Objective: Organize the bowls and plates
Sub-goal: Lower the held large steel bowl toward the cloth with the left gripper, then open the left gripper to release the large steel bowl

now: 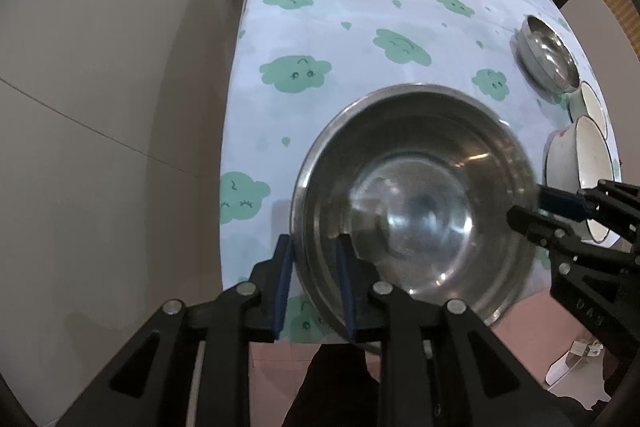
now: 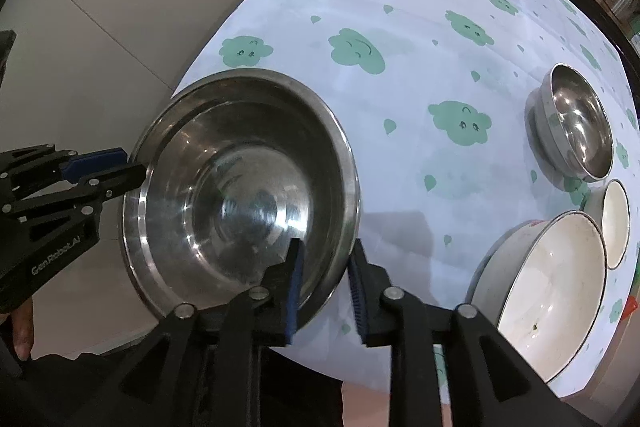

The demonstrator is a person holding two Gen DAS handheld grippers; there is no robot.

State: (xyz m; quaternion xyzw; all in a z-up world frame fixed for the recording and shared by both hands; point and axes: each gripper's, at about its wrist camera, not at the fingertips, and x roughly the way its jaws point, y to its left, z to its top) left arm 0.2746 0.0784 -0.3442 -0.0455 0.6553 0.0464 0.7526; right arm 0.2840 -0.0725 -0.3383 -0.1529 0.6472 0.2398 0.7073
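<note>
Steel bowl (image 1: 416, 195) at lower centre of frame, rim between slightly spread pads of left gripper (image 1: 314, 283) and right gripper (image 2: 326, 291); pad contact indeterminate.

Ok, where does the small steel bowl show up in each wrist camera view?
Left wrist: the small steel bowl sits far right, upper middle, beyond the white bowls.
Right wrist: the small steel bowl sits at the right edge, mid-height, above those bowls.
Shared landmark: the large steel bowl both grippers straddle.
</note>
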